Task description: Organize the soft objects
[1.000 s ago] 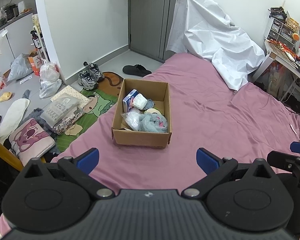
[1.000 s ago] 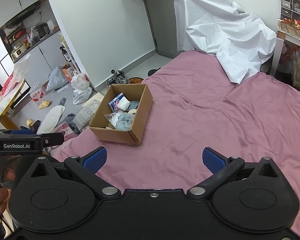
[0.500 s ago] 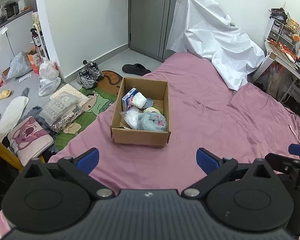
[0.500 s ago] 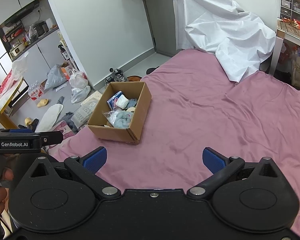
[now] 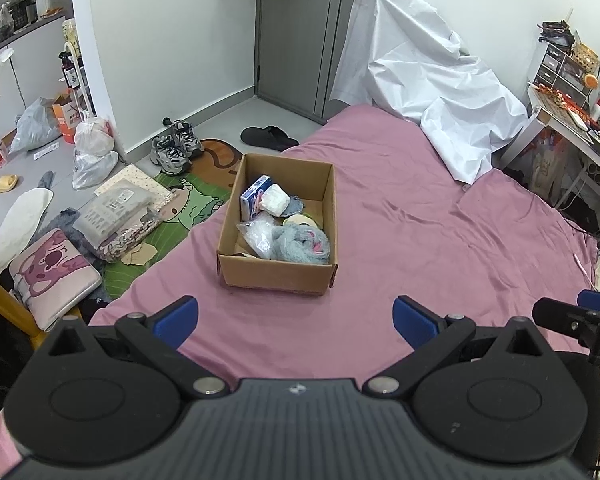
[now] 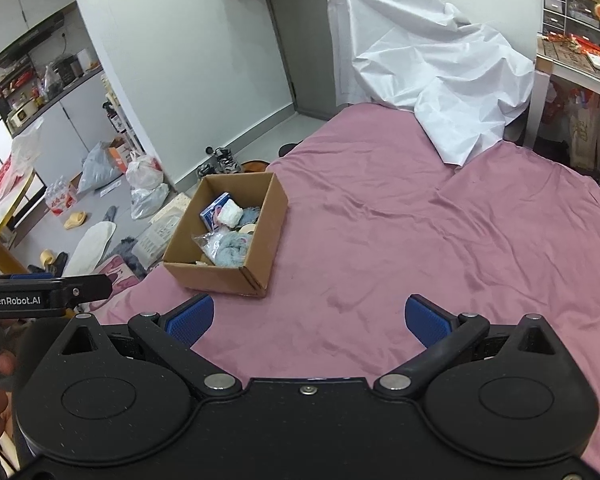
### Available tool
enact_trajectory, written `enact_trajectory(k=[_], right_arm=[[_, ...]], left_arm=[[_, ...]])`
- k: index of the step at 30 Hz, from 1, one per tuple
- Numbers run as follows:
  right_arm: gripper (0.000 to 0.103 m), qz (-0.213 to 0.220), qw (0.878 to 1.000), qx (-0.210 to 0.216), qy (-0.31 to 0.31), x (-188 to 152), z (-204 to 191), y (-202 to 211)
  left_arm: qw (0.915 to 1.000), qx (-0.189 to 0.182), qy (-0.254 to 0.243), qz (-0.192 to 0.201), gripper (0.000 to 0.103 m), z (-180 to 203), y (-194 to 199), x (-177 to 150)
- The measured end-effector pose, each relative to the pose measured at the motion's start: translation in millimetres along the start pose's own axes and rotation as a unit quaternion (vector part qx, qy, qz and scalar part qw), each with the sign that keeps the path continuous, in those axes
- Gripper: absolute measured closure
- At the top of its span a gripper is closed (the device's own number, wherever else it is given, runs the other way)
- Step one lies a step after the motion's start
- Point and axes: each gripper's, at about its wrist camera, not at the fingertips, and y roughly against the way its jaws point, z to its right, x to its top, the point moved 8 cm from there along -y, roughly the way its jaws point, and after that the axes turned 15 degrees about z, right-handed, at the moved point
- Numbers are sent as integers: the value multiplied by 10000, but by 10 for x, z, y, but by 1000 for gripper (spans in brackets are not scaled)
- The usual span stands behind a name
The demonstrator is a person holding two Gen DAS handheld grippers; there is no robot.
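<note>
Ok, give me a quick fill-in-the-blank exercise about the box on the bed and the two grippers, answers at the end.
1. The cardboard box sits on a bed sheet coloured ____.
2. The jaws of the left gripper and the right gripper are both ____.
3. The fluffy grey-blue item lies ____ the box.
4. The heap at the far end of the bed is covered by a ____ sheet.

Missing words: pink; open; inside; white
</note>
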Motion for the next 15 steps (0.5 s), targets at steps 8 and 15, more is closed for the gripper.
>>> enact_trajectory(k=[8,15], right_arm=[[0,-14,9998,-107,-145,-20,60,-78],[0,-31,9996,-100,-264,-87,100,-153]], left_arm=[[10000,-71,30,-49,0,1,-44,-47],[9999,-95,-89,-27,0,38,-98,-78]])
